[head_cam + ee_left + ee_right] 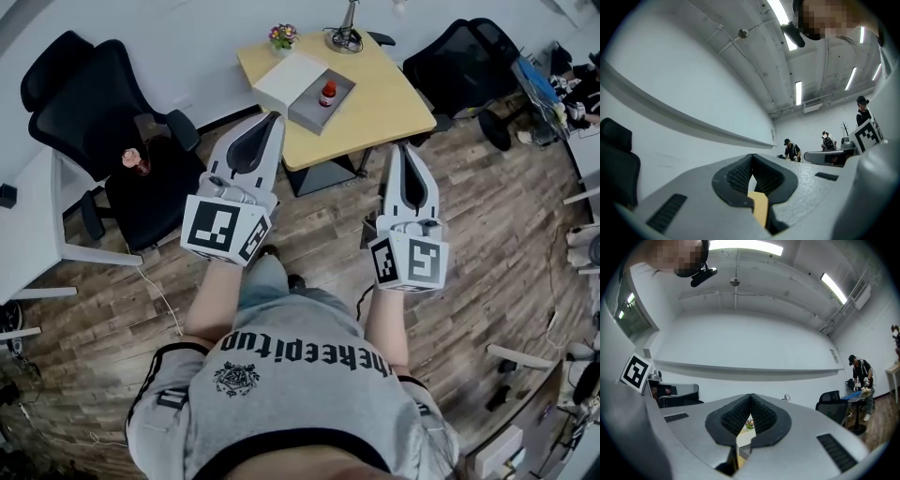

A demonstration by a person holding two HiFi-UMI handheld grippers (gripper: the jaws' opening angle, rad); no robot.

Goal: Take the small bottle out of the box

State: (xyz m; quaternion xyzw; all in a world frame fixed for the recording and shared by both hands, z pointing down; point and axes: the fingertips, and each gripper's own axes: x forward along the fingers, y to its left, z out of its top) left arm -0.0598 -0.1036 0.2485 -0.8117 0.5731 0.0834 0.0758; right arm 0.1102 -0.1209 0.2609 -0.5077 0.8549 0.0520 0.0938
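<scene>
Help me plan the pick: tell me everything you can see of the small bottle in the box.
The small bottle shows only in the head view, and very small: a red body with a white cap on top. It stands upright inside the shallow, open grey box, which sits on the light wooden table. Only the box floor seems to touch it. Its material and any label are too small to make out.

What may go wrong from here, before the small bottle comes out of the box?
1. The left gripper and the right gripper are both shut. Reaching in like this would likely knock the upright small bottle over.
2. A bump on the box wall may slide it across the table.
</scene>
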